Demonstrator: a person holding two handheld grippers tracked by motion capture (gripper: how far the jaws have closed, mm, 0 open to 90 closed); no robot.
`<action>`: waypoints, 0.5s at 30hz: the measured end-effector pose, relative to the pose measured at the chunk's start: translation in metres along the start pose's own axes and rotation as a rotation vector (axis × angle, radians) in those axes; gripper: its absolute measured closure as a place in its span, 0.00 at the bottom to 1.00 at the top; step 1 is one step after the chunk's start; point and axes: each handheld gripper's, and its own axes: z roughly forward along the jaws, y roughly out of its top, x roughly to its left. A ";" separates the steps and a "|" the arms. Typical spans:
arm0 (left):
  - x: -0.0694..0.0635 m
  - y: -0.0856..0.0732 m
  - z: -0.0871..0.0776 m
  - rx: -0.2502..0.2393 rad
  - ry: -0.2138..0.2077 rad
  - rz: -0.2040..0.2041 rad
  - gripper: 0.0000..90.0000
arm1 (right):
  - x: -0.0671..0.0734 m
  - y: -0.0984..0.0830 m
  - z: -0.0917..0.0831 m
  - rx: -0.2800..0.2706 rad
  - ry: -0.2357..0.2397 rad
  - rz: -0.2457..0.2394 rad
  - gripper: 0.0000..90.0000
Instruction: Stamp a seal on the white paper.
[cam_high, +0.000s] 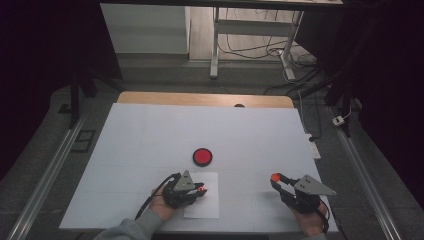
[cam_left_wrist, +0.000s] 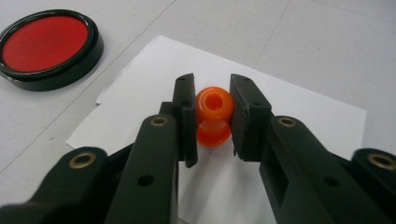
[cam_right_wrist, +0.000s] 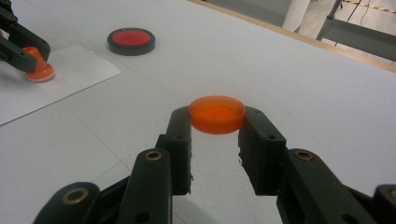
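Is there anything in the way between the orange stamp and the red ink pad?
Nothing visible. The left claw holds the orange stamp over the white paper. The red ink pad sits beyond the paper's edge, with only bare table cover between them.

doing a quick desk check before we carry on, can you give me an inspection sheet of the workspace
surface: white table top, wooden strip along far edge.
job's things: orange stamp over the white paper sheet; orange cap; red ink pad, open.
clutter: nothing seen.
grippers: left gripper shut on the stamp; right gripper shut on the cap.
cables: black lead from left gripper; loose wires on floor.
surroundings: white desk frame behind, dark room.
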 end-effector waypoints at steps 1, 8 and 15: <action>0.000 0.000 0.000 -0.002 -0.003 -0.002 0.82 | 0.000 0.000 0.000 0.000 0.000 0.000 0.72; 0.000 -0.001 0.000 -0.005 -0.004 -0.006 0.82 | 0.000 0.000 0.000 0.000 0.001 -0.001 0.72; 0.000 -0.001 0.000 -0.008 -0.002 -0.006 0.81 | 0.000 0.000 0.000 -0.001 0.001 -0.002 0.72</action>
